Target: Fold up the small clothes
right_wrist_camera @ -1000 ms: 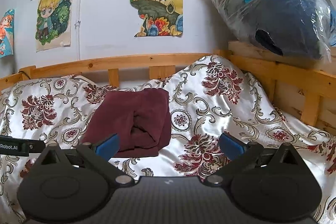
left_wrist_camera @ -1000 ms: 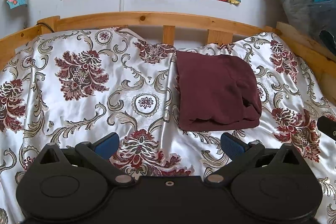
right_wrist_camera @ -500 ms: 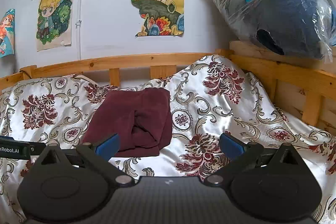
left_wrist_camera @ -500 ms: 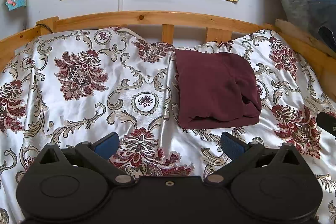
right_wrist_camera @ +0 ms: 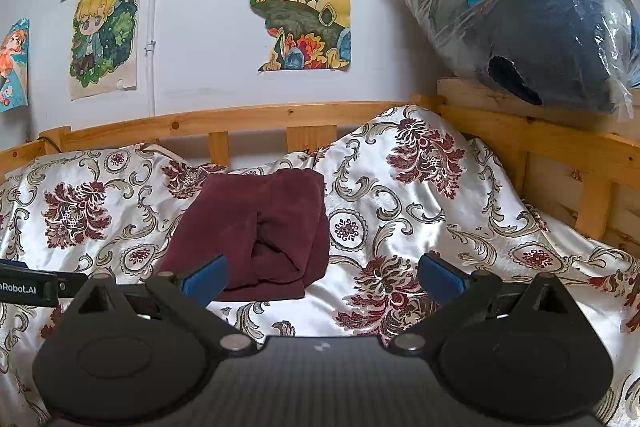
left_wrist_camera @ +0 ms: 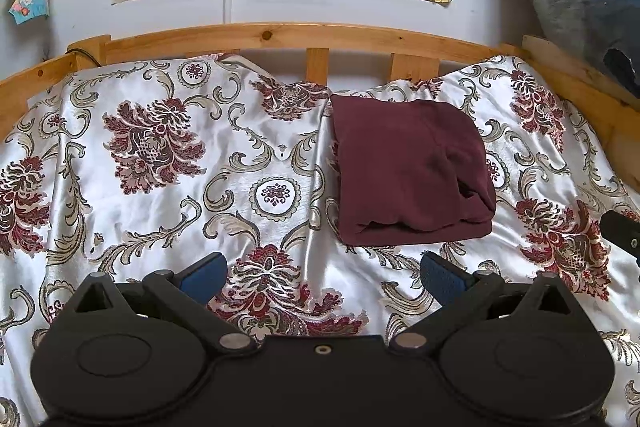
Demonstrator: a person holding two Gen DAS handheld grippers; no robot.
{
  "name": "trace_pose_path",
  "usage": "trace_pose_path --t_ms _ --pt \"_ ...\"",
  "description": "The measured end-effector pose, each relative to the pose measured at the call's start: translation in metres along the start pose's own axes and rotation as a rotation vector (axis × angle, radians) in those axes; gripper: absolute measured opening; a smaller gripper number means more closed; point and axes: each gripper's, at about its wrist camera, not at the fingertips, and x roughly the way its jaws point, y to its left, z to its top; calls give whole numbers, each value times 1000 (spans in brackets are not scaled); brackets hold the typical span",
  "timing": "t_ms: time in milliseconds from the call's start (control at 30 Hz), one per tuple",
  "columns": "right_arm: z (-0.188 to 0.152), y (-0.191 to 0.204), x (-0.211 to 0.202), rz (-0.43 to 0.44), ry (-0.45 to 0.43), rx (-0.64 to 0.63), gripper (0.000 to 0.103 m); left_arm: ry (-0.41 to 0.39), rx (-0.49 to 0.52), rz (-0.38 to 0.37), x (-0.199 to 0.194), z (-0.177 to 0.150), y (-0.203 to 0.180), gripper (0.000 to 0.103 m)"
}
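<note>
- Left hand-held gripper [left_wrist_camera: 322, 273]: bottom centre of the left wrist view; jaws wide apart, holding nothing, over the patterned bedspread [left_wrist_camera: 160, 187].
- Right hand-held gripper [right_wrist_camera: 322, 273]: bottom centre of the right wrist view; jaws wide apart, empty.
- Maroon garment [left_wrist_camera: 412, 171]: folded into a compact block, flat on the bedspread; right of centre ahead of the left gripper, left of centre ahead of the right [right_wrist_camera: 256, 227].
- Long axis: runs away from both grippers, toward the wooden bed rail [left_wrist_camera: 280, 35].
- Nearer gripper, as a judgement: the right; its left fingertip overlaps the garment's near edge.
</note>
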Motion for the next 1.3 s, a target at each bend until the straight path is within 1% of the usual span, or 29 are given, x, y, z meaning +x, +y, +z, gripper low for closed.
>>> trace_pose_path --t_ms 133,267,433,500,633,733,800,933,1067,1300 --pt "-1 2 2 0 11 -8 103 15 5 35 3 0 -2 102" --pt "-3 2 6 -3 26 -10 103 46 3 28 7 0 -2 102" --pt "-3 -1 7 3 29 6 103 49 26 8 10 -2 -4 102" --pt "-3 -2 8 4 29 10 103 48 35 15 11 -3 -5 102" --pt "-3 -1 11 12 39 11 103 61 17 7 11 -3 -2 102" --pt "-3 1 11 11 37 -2 103 53 10 1 9 -3 -1 102" --pt "-3 2 10 10 34 -9 103 46 19 9 8 -3 -1 102" --pt "-3 1 10 5 34 -6 103 59 14 11 9 -3 0 102" --pt "-2 0 10 1 36 -2 103 49 8 19 7 -2 2 102" --pt "-2 0 10 4 37 -4 103 40 33 21 6 -2 -2 102"
